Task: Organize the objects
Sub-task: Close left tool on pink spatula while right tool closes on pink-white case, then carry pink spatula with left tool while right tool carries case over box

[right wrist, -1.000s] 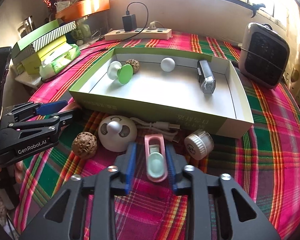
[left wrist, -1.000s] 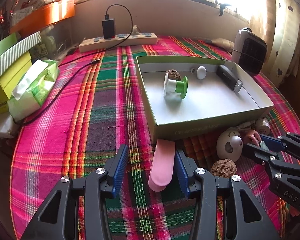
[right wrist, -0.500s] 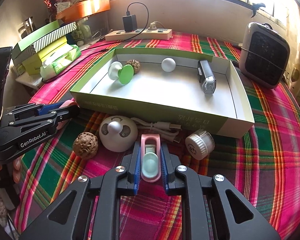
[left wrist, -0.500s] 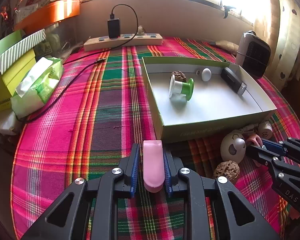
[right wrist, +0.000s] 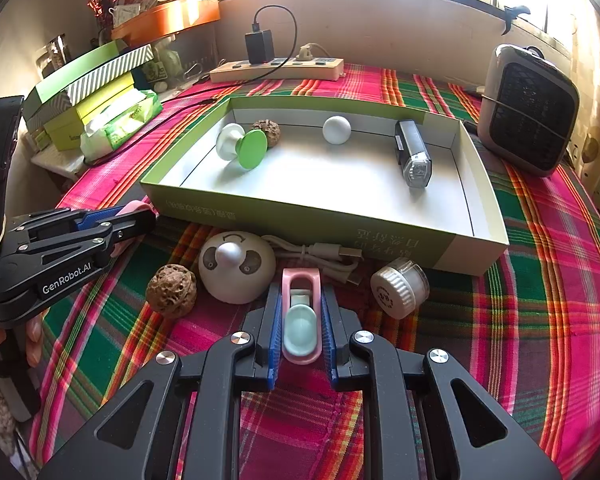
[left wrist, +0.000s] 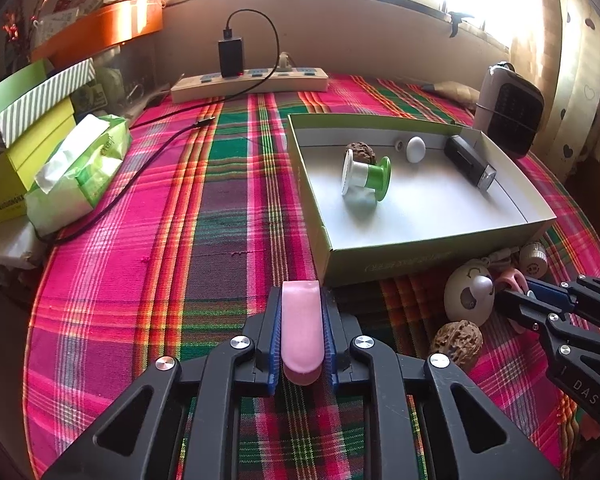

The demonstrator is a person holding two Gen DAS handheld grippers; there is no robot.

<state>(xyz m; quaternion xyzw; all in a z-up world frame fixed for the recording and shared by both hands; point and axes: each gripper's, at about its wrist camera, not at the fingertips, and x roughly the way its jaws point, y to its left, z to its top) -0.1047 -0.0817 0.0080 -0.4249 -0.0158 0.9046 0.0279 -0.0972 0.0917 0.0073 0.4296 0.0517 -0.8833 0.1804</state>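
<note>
Objects for sorting lie in and around one green-sided box [right wrist: 260, 216] on my plaid-covered table [left wrist: 148, 240]. Largest to smallest, I count one grey heater [right wrist: 528, 116] at the far right, a stack of green and striped cartons [left wrist: 24, 128] at the left whose print is too small for me to read, one tissue pack [left wrist: 80, 172], and one power strip [right wrist: 276, 70] with one black charger [right wrist: 259, 46] plugged into it.

Printed characters run along the box's near wall; I cannot read them. Inside the box I count four things: one black light [right wrist: 412, 156], one green-and-white spool [right wrist: 242, 147], one walnut [right wrist: 267, 132] and one white ball [right wrist: 336, 129].

In front of the box lie one white dome with a curved arrow on it [right wrist: 236, 266], a second walnut [right wrist: 171, 288], one ribbed white cap [right wrist: 398, 288] and one white cable [right wrist: 320, 254].

My left gripper [left wrist: 301, 322] has its fingers [left wrist: 274, 340] closed tight on one pink case [left wrist: 301, 332], just off the box's near left corner. "GenRobot.AI" is written on its side. My right gripper [right wrist: 301, 322] is clamped on one pink clip with a pale green insert [right wrist: 301, 320], between dome and cap. "DAS" shows on its body.
</note>
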